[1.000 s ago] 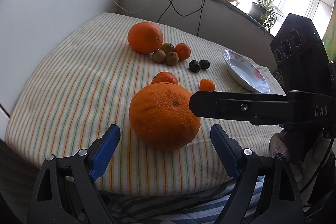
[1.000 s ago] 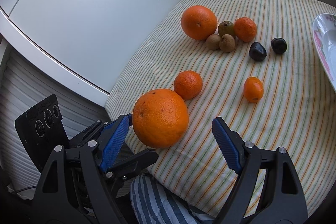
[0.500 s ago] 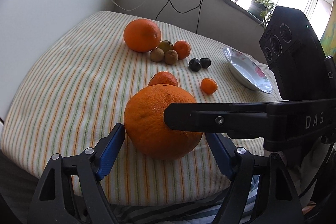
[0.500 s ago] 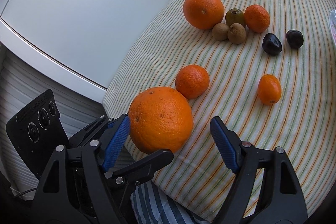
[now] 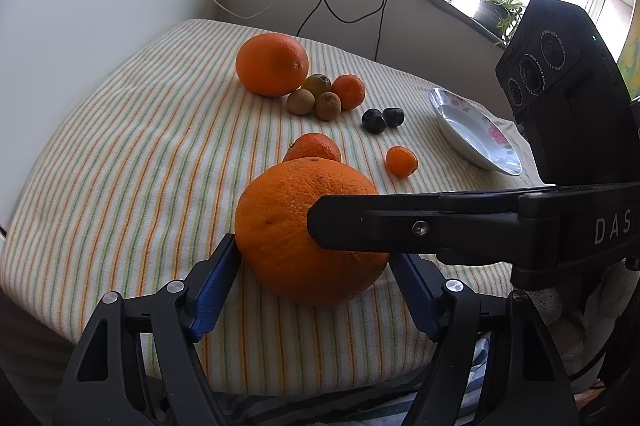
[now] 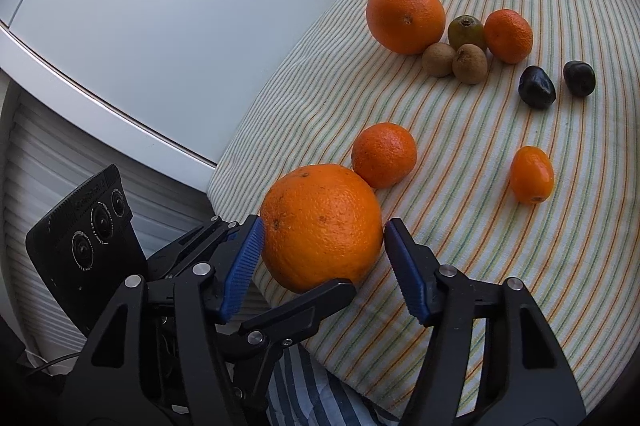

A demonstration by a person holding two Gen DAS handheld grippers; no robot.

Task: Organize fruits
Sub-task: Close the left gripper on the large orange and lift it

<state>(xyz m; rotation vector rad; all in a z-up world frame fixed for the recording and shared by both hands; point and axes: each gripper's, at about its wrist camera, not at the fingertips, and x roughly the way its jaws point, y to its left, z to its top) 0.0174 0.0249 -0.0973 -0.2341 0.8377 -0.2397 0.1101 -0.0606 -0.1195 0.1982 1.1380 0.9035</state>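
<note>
The right gripper (image 5: 316,222) arm beside the large orange (image 5: 308,230) reads "DAS".

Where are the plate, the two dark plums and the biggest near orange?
plate (image 5: 460,122), left wrist view, on its bare inner wall.
dark plums (image 6: 537,87), right wrist view, middle of the left one.
near orange (image 6: 322,226), right wrist view, middle of its peel.
</note>
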